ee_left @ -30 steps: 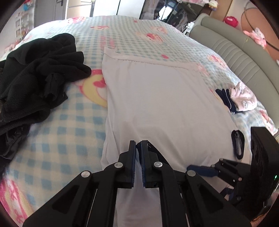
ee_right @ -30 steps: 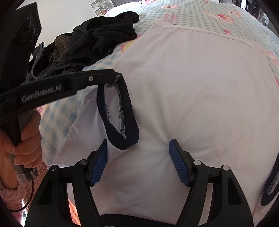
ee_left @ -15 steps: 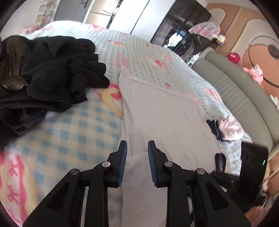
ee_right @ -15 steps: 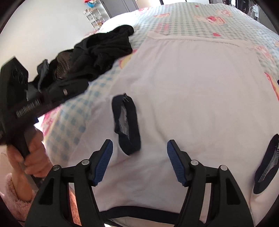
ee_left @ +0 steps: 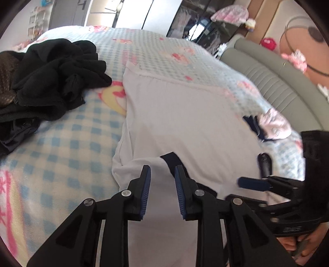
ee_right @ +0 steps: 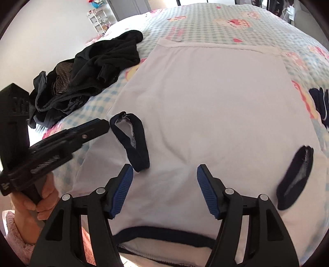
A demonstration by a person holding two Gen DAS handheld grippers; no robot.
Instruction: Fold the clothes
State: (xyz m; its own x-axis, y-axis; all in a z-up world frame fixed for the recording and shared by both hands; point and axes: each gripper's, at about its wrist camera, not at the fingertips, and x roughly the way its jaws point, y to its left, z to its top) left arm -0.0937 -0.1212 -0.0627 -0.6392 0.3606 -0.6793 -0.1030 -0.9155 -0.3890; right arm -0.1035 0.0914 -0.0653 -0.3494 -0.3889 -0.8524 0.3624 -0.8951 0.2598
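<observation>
Both tongs are released and grip nothing. Our left tongs (ee_left: pixel 162 174) hover with a narrow gap between the blue pads, just above the near left sleeve of the white T-shirt (ee_left: pixel 185 123), whose dark cuff (ee_left: pixel 171 159) lies just beyond the tips. In the right wrist view the same left tongs (ee_right: pixel 102 127) reach in from the left, their tips just beside that navy cuff (ee_right: pixel 133 141), apart from it. Our right tongs (ee_right: pixel 164 176) are spread wide over the near part of the shirt, close to the navy neckline (ee_right: pixel 162 234), which runs across below the pads.

We see the T-shirt spread flat on the bed (ee_right: pixel 226 18), back side up or front side up we cannot tell, with its hem (ee_right: pixel 216 46) at the far end. The two sleeves are folded in onto the body; the right cuff (ee_right: pixel 296 176) lies to the right of the right tongs.

Left of the shirt, a heap of black clothes (ee_left: pixel 51 78) rests on the checked bedcover, touching the shirt's far left corner or nearly so. Right of the shirt lies a small pink and navy garment (ee_left: pixel 271 125), beside the grey padded bed frame (ee_left: pixel 277 86). A hand (ee_right: pixel 33 201) with a pink fuzzy sleeve grips the left handle.
</observation>
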